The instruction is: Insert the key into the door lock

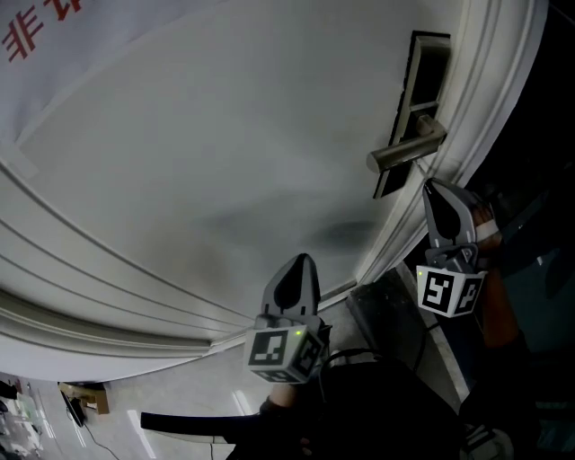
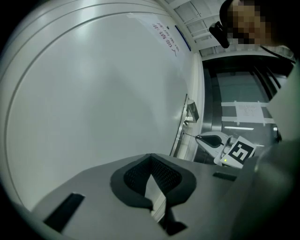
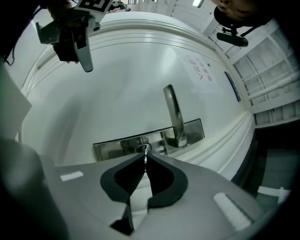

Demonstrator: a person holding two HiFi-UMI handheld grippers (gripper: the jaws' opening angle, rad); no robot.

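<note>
A white door (image 1: 225,135) carries a metal lock plate (image 3: 117,146) with a lever handle (image 3: 174,115). My right gripper (image 3: 145,154) is shut on a thin metal key (image 3: 146,161). The key's tip sits at the round keyhole (image 3: 143,149) below the handle; how deep it goes I cannot tell. In the head view the right gripper (image 1: 431,187) points at the lower end of the lock plate (image 1: 418,90), just under the handle (image 1: 406,148). My left gripper (image 1: 305,259) hangs further left, off the lock, its jaws shut with nothing between them (image 2: 151,156).
Raised moulding (image 1: 108,296) runs along the door's edge. Red characters (image 1: 36,27) mark a sheet at the upper left of the door. A dark glass panel (image 2: 243,108) stands beside the door frame. Floor and clutter (image 1: 81,404) show at the lower left.
</note>
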